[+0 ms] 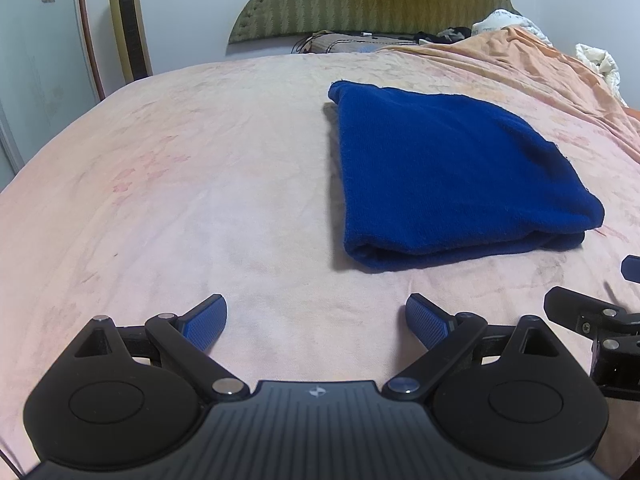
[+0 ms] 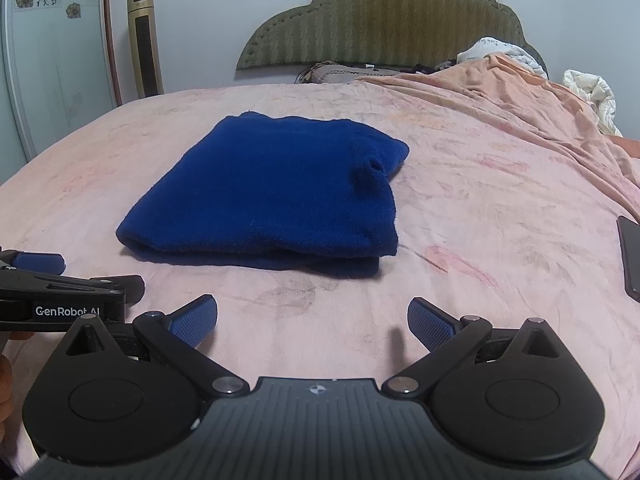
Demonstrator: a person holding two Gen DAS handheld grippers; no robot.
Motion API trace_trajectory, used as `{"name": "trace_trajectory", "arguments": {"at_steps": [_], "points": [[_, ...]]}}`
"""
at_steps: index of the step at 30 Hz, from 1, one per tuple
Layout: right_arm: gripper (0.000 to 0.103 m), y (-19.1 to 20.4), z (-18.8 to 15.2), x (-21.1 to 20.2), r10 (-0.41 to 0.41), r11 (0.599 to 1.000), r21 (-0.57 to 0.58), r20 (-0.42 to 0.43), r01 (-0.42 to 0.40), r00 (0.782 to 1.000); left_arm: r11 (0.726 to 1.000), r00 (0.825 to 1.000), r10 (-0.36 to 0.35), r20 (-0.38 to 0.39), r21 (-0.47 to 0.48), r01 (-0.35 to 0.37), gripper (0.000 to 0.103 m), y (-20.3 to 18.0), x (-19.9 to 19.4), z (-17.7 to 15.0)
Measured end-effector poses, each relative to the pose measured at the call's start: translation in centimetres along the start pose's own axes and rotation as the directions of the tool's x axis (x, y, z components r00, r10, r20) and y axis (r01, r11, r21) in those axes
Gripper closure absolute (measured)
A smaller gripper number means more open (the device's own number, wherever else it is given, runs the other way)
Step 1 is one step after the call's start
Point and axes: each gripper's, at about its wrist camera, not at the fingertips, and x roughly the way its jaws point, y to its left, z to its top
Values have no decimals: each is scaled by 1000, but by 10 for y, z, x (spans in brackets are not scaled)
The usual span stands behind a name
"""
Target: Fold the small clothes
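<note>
Blue garment (image 2: 272, 196): thick cloth, fuzzy and matt, like terry or fleece. Pink bed sheet (image 1: 200, 208): soft cloth, matt, lightly wrinkled, with faded print. Left tool (image 1: 316, 322) and right tool (image 2: 312, 320): black matt plastic, ribbed on top, with small shiny metal pins; blue finger pads (image 2: 430, 324) rubbery, finely textured. Headboard (image 2: 384, 20): olive fabric, quilted, slightly sheeny. Phone (image 2: 631, 258): dark, glossy, smooth. Tower fan (image 2: 145, 40): golden, glossy finish.

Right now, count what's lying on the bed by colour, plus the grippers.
Blue: 1, the folded cloth
Black: 1, the phone at the right edge
Orange: 1, the rumpled blanket along the far right side
Grippers: 2, left gripper and right gripper, both with jaws apart and empty
Total: 5
</note>
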Motion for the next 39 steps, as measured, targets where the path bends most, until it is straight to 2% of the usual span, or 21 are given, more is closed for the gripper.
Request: {"name": "trace_trajectory", "arguments": {"at_steps": [17,39], "points": [[0,3,0,-3,6,1000,-2,6,-6,1000,1000,1000,-4,-2,-2,4,6,1,0,0],[0,4,6,-9,39,999,-20,10,-39,999,999,999,-45,-12,6,45,6,1,-2,3]]}}
